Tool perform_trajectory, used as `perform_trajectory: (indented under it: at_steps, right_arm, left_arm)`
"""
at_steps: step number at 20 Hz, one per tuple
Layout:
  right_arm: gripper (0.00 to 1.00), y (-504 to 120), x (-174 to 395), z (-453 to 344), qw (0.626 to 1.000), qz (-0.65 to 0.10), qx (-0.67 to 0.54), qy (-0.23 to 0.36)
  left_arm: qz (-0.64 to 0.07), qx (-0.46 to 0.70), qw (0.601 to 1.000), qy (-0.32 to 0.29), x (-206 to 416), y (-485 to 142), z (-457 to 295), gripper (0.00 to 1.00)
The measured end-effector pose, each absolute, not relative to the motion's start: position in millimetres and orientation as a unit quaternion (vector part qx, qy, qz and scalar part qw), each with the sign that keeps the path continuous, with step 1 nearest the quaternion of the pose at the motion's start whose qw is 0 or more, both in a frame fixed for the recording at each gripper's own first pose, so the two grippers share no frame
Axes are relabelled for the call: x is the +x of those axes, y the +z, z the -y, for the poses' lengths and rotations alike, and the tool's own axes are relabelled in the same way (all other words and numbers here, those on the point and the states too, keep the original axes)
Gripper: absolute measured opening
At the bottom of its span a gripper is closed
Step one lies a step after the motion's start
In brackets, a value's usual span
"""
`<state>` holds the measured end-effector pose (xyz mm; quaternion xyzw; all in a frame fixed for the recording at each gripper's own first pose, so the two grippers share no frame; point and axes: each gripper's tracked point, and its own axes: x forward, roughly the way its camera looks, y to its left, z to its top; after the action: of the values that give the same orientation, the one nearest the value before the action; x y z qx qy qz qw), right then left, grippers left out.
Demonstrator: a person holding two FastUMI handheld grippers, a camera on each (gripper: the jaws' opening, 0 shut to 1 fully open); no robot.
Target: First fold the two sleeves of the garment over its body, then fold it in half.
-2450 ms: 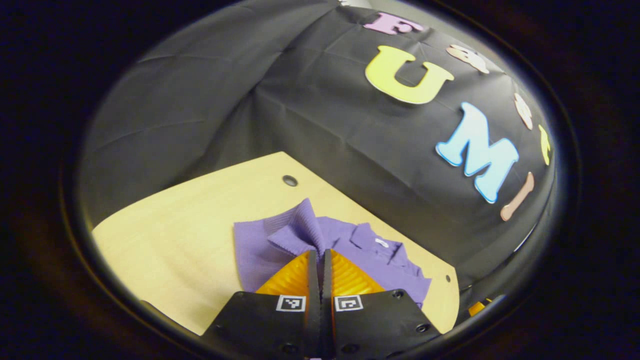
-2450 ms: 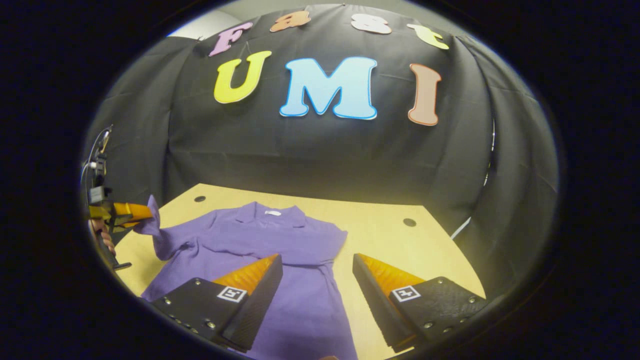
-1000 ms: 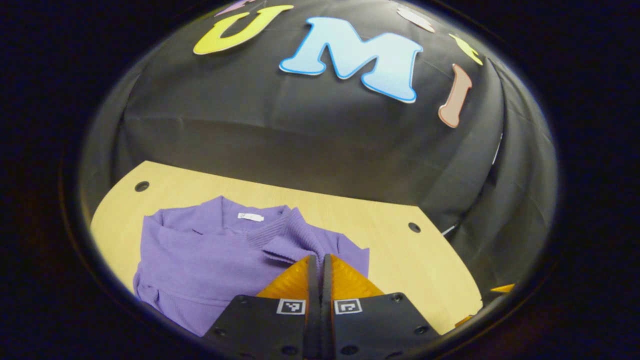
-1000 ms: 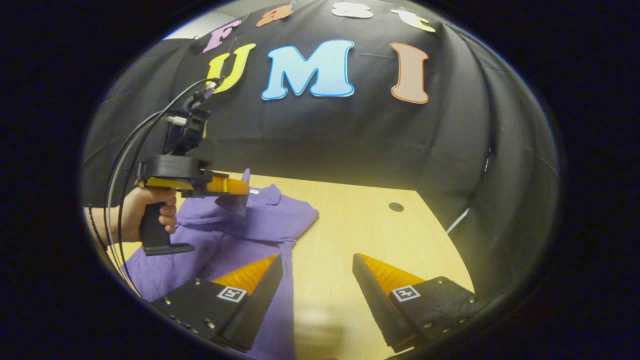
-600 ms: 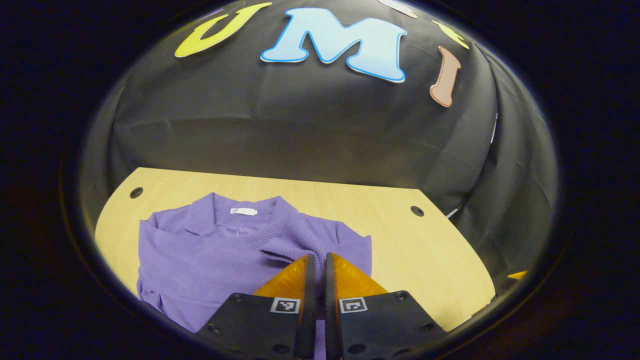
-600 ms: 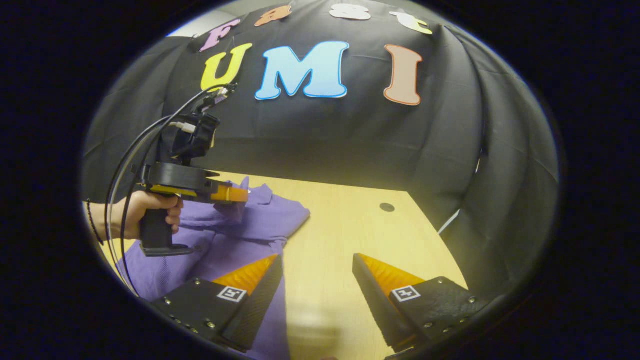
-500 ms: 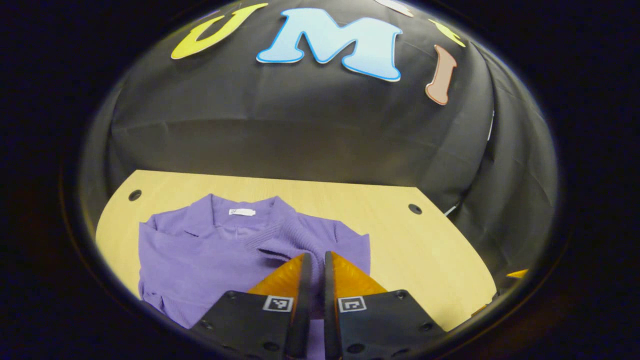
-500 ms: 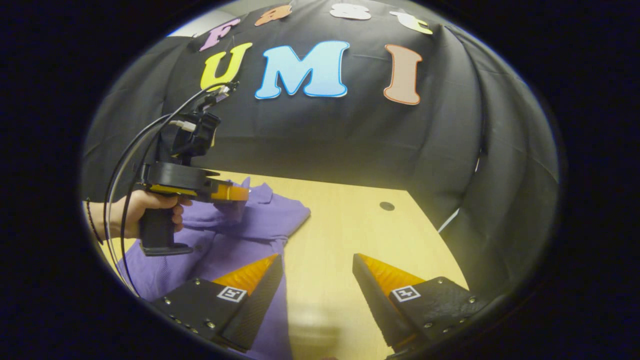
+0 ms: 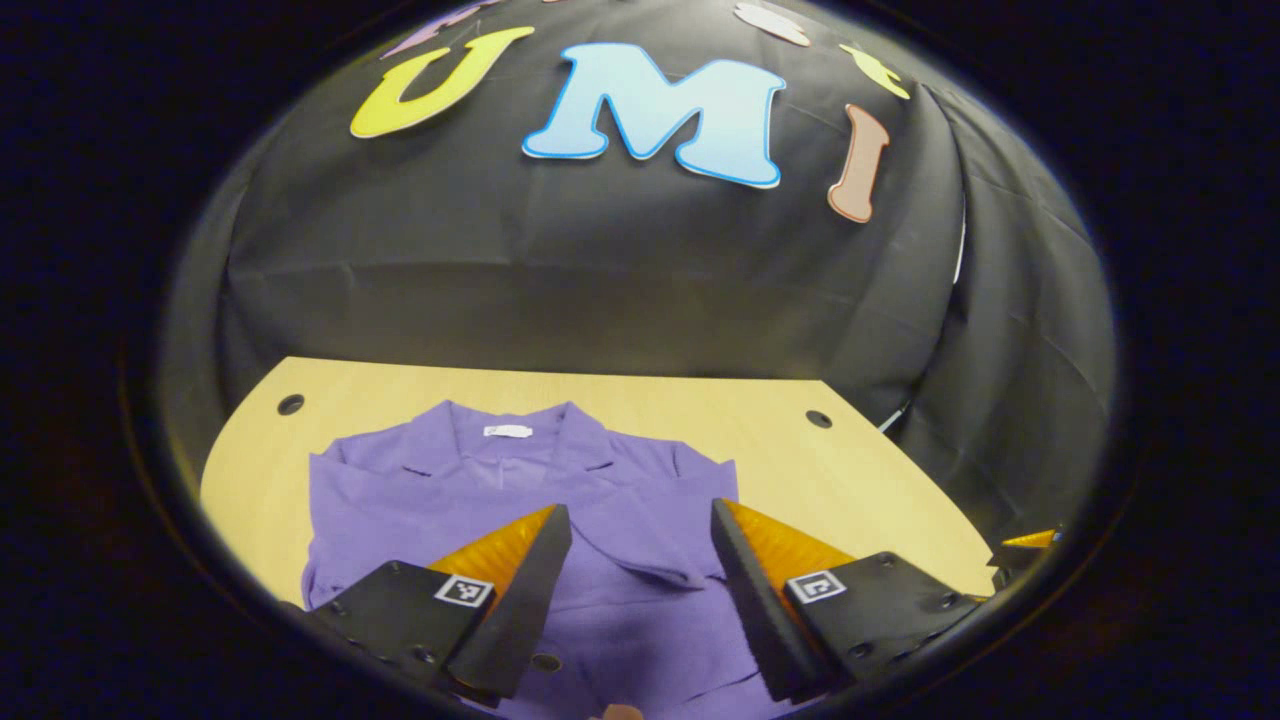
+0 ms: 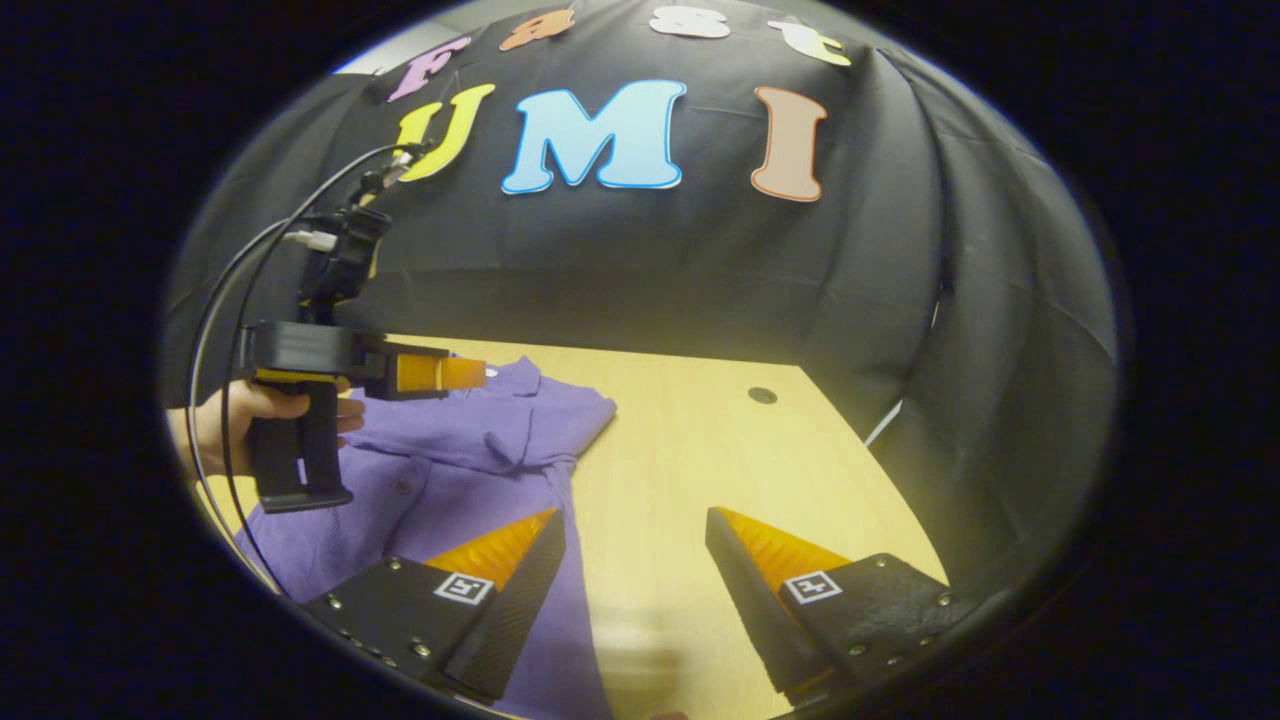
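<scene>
**Left sleeve released onto the body**

Half a second ago the left gripper [image 9: 632, 525] was nearly shut on the sleeve; now its fingers stand wide apart with nothing between them, and the sleeve [image 9: 640, 535] lies flat just ahead of and below the tips, folded across the chest of the purple garment [image 9: 420, 500]. In the right gripper view the same gripper [image 10: 440, 373] hovers above the cloth, clear of it, held by a hand [image 10: 235, 415].

That, as I judge it, finishes one sleeve fold; the other sleeve and the halving fold are left.

The right gripper [image 10: 635, 545] is also spread open and empty, low over the table [image 10: 700, 470], with the garment's edge just under its left finger. Ahead of it and to its right the wood lies bare out to the table's far edge, near the black cloth wall [image 10: 700, 290].
</scene>
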<state>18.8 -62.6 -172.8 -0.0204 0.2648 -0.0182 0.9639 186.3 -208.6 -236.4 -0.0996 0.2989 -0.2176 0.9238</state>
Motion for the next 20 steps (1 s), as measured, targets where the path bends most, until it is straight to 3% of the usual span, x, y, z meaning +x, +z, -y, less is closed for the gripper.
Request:
perform_trajectory:
  at_steps: [1, 16, 18, 20]
  right_arm:
    - [0.9, -177, 13, 59, 0.963, -0.268, -0.018, -0.018]
    - [0.91, -273, -85, 20, 0.914, -0.401, 0.043, -0.037]
    - [0.9, -278, -97, 16, 0.91, -0.409, 0.045, -0.043]
    - [0.91, -280, -105, 13, 0.909, -0.413, 0.039, -0.048]
  left_arm:
    - [-0.298, -0.095, 0.925, -0.216, 178, -235, 198, 0.97]
    - [-0.338, -0.069, 0.924, -0.167, 20, -269, 5, 0.94]
    - [-0.343, -0.075, 0.922, -0.164, 2, -274, -13, 1.0]
    - [-0.35, -0.08, 0.92, -0.158, -14, -282, -30, 0.94]
